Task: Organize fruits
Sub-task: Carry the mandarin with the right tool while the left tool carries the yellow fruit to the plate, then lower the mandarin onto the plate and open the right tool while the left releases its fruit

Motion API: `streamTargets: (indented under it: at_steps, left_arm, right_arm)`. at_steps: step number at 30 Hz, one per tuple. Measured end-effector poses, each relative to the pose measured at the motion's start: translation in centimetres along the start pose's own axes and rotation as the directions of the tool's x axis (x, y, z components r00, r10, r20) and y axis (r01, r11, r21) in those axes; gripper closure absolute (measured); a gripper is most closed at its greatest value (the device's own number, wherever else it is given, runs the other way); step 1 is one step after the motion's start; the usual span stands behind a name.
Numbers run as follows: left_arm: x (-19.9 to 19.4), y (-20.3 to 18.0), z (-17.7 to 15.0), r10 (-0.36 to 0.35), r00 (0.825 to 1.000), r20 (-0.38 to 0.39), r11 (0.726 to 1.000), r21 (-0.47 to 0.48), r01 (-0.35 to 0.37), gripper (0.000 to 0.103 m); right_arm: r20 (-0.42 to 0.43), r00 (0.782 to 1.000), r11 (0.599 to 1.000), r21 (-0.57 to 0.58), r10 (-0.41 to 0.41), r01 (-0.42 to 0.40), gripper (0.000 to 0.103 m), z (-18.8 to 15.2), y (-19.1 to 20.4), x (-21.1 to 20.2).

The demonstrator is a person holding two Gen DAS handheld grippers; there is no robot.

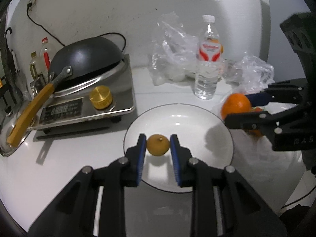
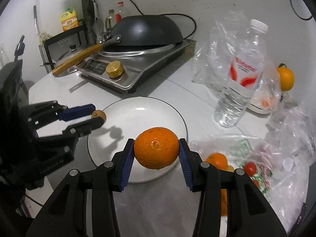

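My left gripper (image 1: 158, 145) is shut on a small yellow-brown fruit (image 1: 158, 144) and holds it above the near-left part of a white plate (image 1: 197, 124). It also shows in the right wrist view (image 2: 96, 116), with the small fruit (image 2: 99, 115) over the plate's left rim. My right gripper (image 2: 156, 151) is shut on a large orange (image 2: 156, 151) above the plate's (image 2: 142, 116) near-right edge. In the left wrist view the right gripper (image 1: 238, 106) holds the orange (image 1: 236, 104) just off the plate's right rim.
An induction cooker (image 1: 86, 102) with an upturned black wok (image 1: 86, 59) stands left. A water bottle (image 1: 207, 59) and clear bags (image 1: 173, 55) stand behind the plate. A printed bag (image 2: 246, 158) with an orange (image 2: 217, 160) and cherry tomatoes (image 2: 250, 167) lies right. Another orange (image 2: 285, 77) sits far right.
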State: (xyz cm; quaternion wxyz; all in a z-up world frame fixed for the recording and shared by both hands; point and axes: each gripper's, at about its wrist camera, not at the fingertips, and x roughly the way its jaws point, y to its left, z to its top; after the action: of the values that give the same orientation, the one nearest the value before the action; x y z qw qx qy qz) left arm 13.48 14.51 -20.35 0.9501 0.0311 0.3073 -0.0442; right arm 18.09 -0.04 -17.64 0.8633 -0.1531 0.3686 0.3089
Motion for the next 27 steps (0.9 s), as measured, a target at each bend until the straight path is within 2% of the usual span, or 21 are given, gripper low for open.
streamTargets:
  at_steps: [11,17,27]
  left_arm:
    - [2.5,1.5,-0.4,0.014,0.999,-0.036,1.000,-0.025,-0.015,0.078]
    - [3.2,1.6,-0.8,-0.007,0.998,-0.061,0.999,-0.035,0.005,0.078]
    - [3.8,1.6,-1.0,-0.024,0.996,-0.091,0.999,-0.038,0.021,0.077]
  right_arm:
    - [-0.031,0.999,0.998,0.057,0.037,-0.035,0.057,2.9,1.1,5.0]
    - [-0.062,0.996,0.996,0.074,0.063,-0.058,0.056,4.1,2.0,7.7]
    - [-0.098,0.990,0.991,0.094,0.105,-0.096,0.056,4.6,2.8,10.1]
